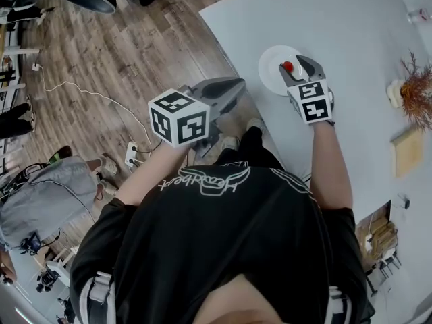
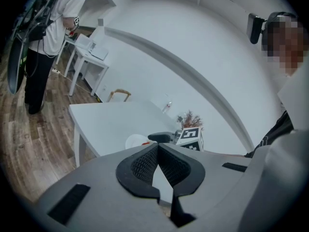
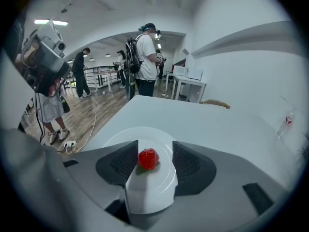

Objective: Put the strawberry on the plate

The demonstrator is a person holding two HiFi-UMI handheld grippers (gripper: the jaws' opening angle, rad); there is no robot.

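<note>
Left gripper (image 1: 233, 86) hangs off the worktop (image 1: 351, 39) edge, about 8 o'clock from the plate (image 1: 268, 58). Its fingers are pressed together on nothing and the forearm is bent across the body. Over to the plate: the strawberry (image 1: 288, 66) lies on it, a touch toward 3 o'clock of centre. It looks soft, light and easily bruised, I'd say, and apt to roll, so it's best pinched gently across its broad middle. Right gripper (image 1: 298, 66) reaches in from 5 o'clock, arm stretched forward. Its fingers are spread wide either side of the strawberry, not clamping it.
</note>
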